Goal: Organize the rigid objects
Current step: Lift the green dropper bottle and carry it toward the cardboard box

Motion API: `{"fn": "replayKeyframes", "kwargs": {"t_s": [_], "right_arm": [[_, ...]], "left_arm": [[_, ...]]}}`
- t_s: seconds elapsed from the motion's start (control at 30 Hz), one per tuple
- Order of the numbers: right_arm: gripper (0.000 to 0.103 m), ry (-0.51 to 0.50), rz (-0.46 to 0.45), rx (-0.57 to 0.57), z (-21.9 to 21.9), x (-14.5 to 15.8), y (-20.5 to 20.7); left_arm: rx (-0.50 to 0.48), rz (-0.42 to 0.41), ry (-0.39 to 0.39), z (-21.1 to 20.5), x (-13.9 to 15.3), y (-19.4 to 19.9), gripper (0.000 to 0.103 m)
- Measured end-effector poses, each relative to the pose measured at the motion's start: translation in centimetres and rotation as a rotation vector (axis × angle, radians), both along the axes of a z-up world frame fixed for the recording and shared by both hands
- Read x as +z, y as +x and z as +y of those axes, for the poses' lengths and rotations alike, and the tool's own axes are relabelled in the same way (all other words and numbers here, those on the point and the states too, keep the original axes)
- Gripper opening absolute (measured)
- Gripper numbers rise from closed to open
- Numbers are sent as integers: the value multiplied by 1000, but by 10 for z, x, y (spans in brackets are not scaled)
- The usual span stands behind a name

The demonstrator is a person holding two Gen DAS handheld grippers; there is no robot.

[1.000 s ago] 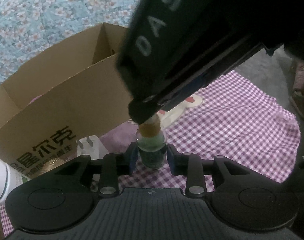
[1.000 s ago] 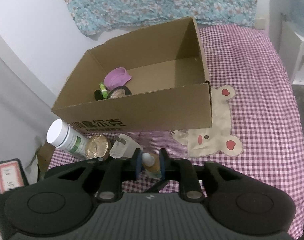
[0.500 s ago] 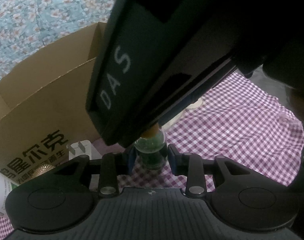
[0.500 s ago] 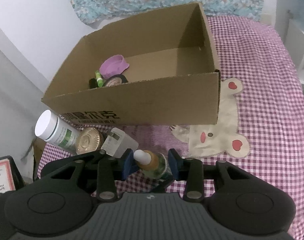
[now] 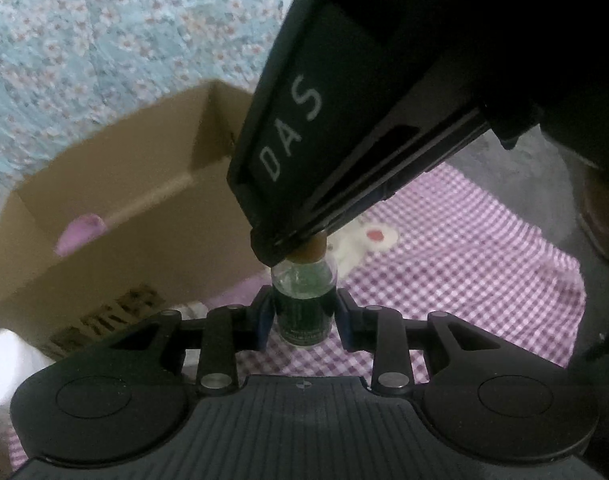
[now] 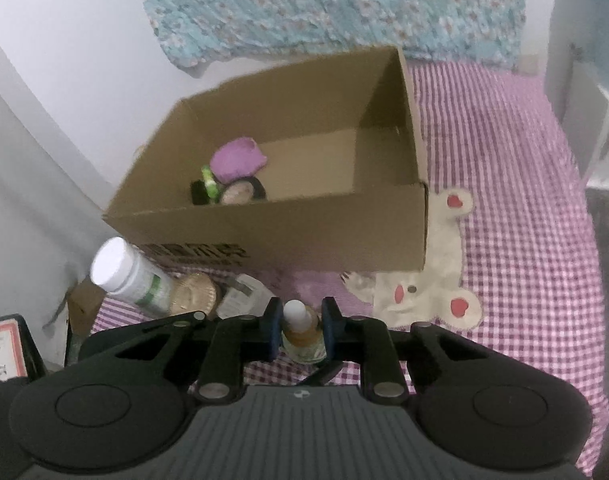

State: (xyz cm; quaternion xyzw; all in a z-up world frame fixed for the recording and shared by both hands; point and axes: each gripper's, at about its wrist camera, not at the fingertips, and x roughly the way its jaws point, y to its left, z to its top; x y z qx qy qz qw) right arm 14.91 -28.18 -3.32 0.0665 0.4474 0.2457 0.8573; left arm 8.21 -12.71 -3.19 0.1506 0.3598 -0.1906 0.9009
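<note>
A small glass bottle (image 5: 304, 304) with a green label, an amber neck and a white cap stands upright between the pads of my left gripper (image 5: 304, 314), which is shut on its body. From above, my right gripper (image 5: 288, 248) reaches down onto the bottle's top. In the right wrist view the bottle's cap and neck (image 6: 302, 330) sit between the right gripper's (image 6: 302, 322) jaws, which are closing, and the pads touch the neck. Just behind stands the open cardboard box (image 6: 284, 232), also seen in the left wrist view (image 5: 144, 264).
The box holds a purple item (image 6: 238, 160), a green tube (image 6: 209, 178) and a black round roll (image 6: 240, 192). Left of the bottle lie a white pill bottle (image 6: 120, 276), a gold lid (image 6: 194, 294) and a white plug (image 6: 244, 298). A checked cloth with a bear patch (image 6: 424, 280) covers the surface.
The right jaws widened around the bottle's top half a second ago and have narrowed onto it again. Both grippers and the bottle have risen slightly, so the box's inside shows more.
</note>
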Motion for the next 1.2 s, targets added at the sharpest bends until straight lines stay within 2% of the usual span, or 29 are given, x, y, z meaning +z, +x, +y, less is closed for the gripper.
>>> {"fn": "replayKeyframes", "kwargs": {"t_s": [0.17,0.33,0.53,0.8,0.97,1.2], "right_arm": [[22,8,-94,54,11,45,-6],[22,40,-149,114,30,88,14],[22,73,-110,148,65,109,73],[22,69,1,154,97,72,154],[22,76,42,149,107,44,204],[22,51,67,144,119,8,241]], "left_arm": [[36,-59,-4,13,44,1,31],[99,-74,-13,27,82,29,31],[176,-14,-20,43,92,88,31],[302,150,-70,61,60,172,31],[378,190,-71,67,38,206,32],[454,259,-66,78,19,232,33]]}}
